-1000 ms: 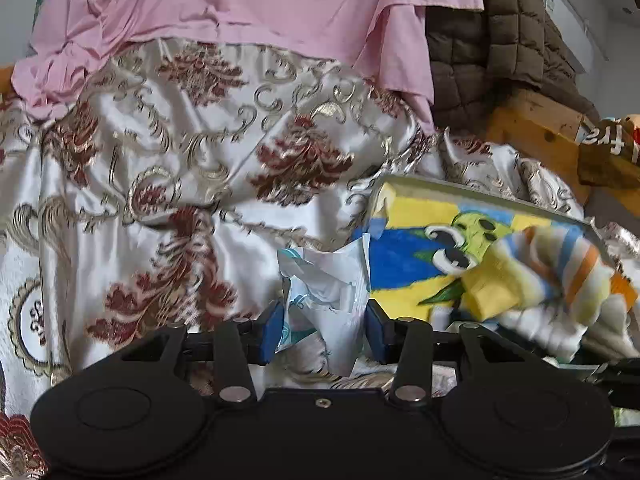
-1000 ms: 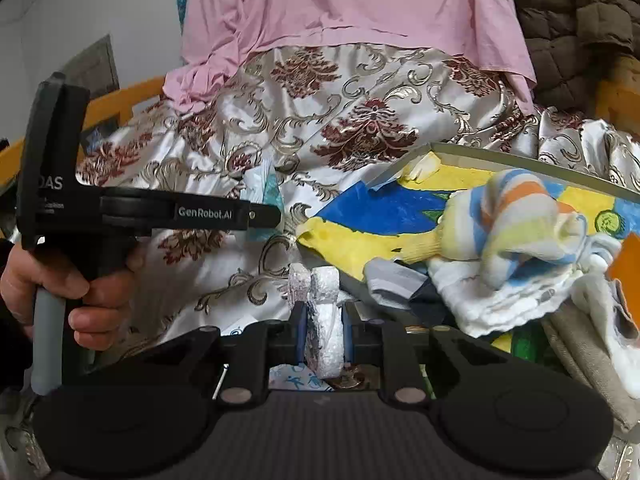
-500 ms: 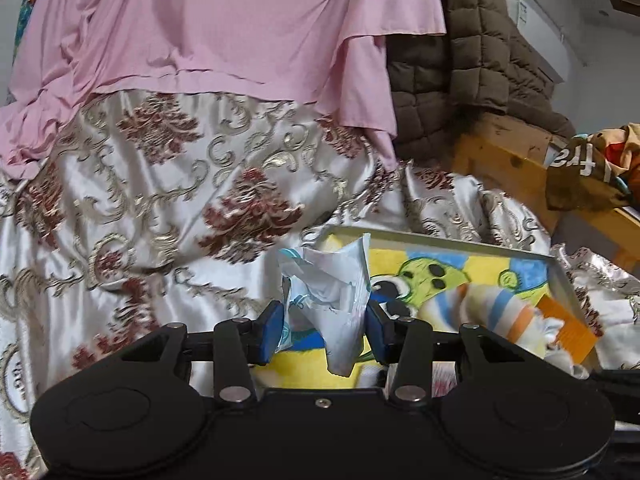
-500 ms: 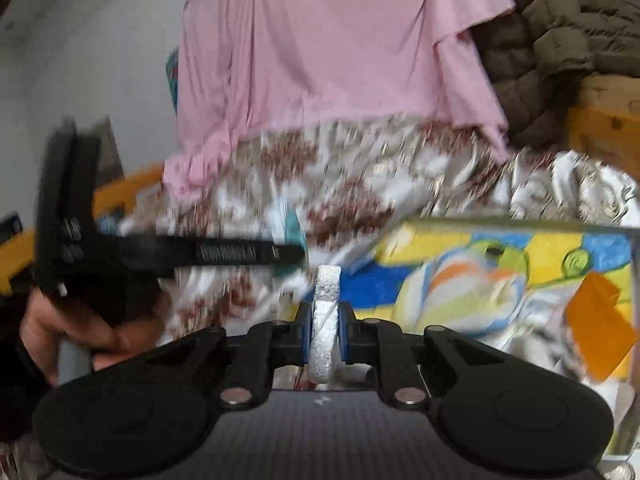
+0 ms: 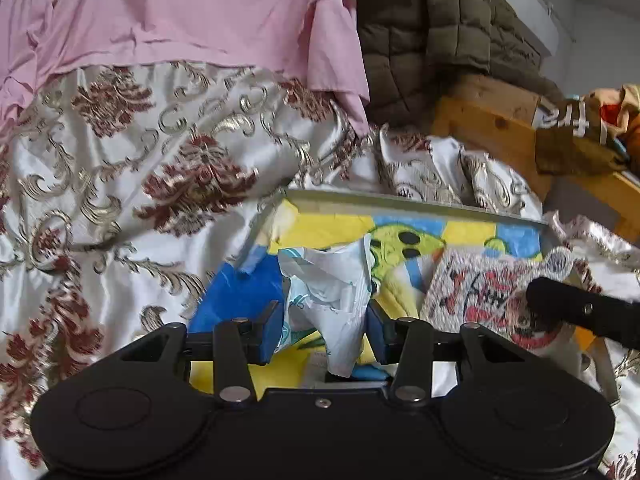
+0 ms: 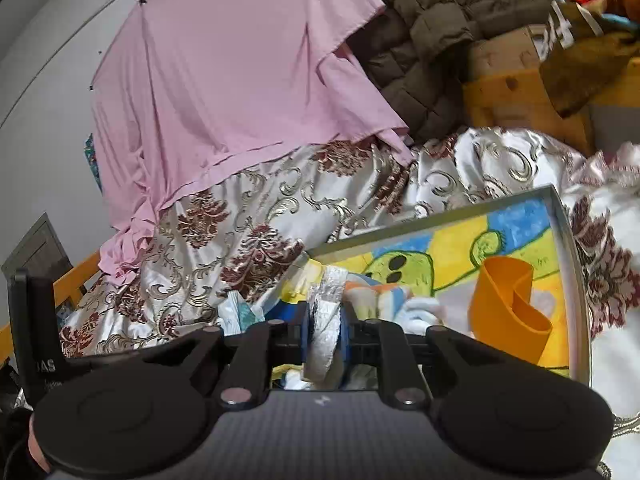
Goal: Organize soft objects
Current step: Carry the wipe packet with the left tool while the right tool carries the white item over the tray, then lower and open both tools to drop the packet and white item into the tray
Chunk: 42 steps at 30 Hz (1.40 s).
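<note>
My left gripper (image 5: 325, 330) is shut on a crumpled white and teal soft pack (image 5: 326, 292), held over the near left part of a shallow tray (image 5: 400, 200) with a yellow and blue cartoon lining. My right gripper (image 6: 325, 334) is shut on a flat white textured cloth (image 6: 324, 320), seen edge on, above the same tray (image 6: 568, 248). In the left wrist view that cloth (image 5: 476, 296) shows a red cartoon print. A striped sock bundle (image 6: 380, 300) and a curled orange sheet (image 6: 508, 304) lie in the tray.
The tray rests on a white satin bedcover with red and gold pattern (image 5: 140, 184). A pink garment (image 5: 180, 16) and a brown quilted jacket (image 5: 440, 32) hang behind. A wooden bed frame (image 5: 492, 136) stands at the right.
Both grippers have moved up and to the right over the tray, each still holding its item. The right gripper's cloth now shows at the right of the left wrist view.
</note>
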Each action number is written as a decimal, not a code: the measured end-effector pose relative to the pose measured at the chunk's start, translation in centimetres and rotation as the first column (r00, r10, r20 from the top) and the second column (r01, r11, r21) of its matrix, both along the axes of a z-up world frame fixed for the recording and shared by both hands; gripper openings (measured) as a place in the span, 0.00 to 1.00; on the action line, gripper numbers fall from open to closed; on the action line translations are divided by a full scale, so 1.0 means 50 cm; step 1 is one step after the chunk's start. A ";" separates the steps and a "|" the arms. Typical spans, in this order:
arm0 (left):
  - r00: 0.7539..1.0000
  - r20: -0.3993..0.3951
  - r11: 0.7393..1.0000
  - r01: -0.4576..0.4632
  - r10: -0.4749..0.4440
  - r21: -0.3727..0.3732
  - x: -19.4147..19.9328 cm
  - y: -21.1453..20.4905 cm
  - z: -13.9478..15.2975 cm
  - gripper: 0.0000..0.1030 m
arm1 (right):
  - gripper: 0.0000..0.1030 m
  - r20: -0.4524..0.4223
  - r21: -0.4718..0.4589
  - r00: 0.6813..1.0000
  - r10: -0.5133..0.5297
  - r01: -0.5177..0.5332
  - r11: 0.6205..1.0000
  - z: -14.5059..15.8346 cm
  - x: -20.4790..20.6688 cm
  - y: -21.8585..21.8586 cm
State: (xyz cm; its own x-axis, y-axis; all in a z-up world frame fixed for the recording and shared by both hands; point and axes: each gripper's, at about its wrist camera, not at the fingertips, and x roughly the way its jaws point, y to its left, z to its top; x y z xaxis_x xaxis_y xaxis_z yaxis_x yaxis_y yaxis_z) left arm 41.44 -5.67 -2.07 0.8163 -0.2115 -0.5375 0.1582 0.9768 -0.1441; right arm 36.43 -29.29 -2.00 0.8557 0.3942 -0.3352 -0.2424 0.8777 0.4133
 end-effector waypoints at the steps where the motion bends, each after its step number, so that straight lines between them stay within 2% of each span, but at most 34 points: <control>1: 1.000 -0.008 1.000 0.002 -0.002 0.005 0.003 -0.005 -0.007 0.45 | 0.18 -0.004 -0.002 1.000 -0.006 0.006 1.000 -0.005 0.001 -0.002; 7: 0.998 -0.054 0.999 0.013 -0.010 0.041 0.026 -0.034 -0.040 0.46 | 0.23 -0.022 -0.041 0.999 -0.025 0.024 0.999 -0.019 0.006 -0.003; 11: 0.998 -0.065 0.999 0.010 -0.008 0.045 0.037 -0.045 -0.047 0.47 | 0.26 -0.023 -0.088 0.999 -0.049 0.047 0.995 -0.025 0.010 0.000; 16: 0.997 -0.073 0.999 0.001 0.003 0.049 0.042 -0.048 -0.048 0.50 | 0.30 -0.031 -0.102 0.998 -0.062 0.059 0.993 -0.024 0.011 -0.002; 21: 0.997 -0.082 0.998 -0.005 0.009 0.059 0.044 -0.050 -0.047 0.52 | 0.36 -0.039 -0.185 0.997 -0.060 0.052 0.981 -0.024 0.013 0.017; 24: 0.996 -0.084 0.998 -0.004 0.009 0.066 0.043 -0.054 -0.047 0.53 | 0.41 -0.052 -0.182 0.997 -0.058 0.047 0.982 -0.025 0.016 0.015; 32: 0.997 -0.081 0.998 -0.004 0.008 0.057 0.039 -0.047 -0.042 0.60 | 0.45 -0.052 -0.178 0.997 -0.051 0.041 0.983 -0.014 0.015 0.011; 42: 0.998 -0.058 0.998 0.004 0.000 0.060 0.015 -0.036 -0.018 0.67 | 0.60 -0.034 -0.196 0.998 -0.060 0.052 0.979 0.002 0.005 0.011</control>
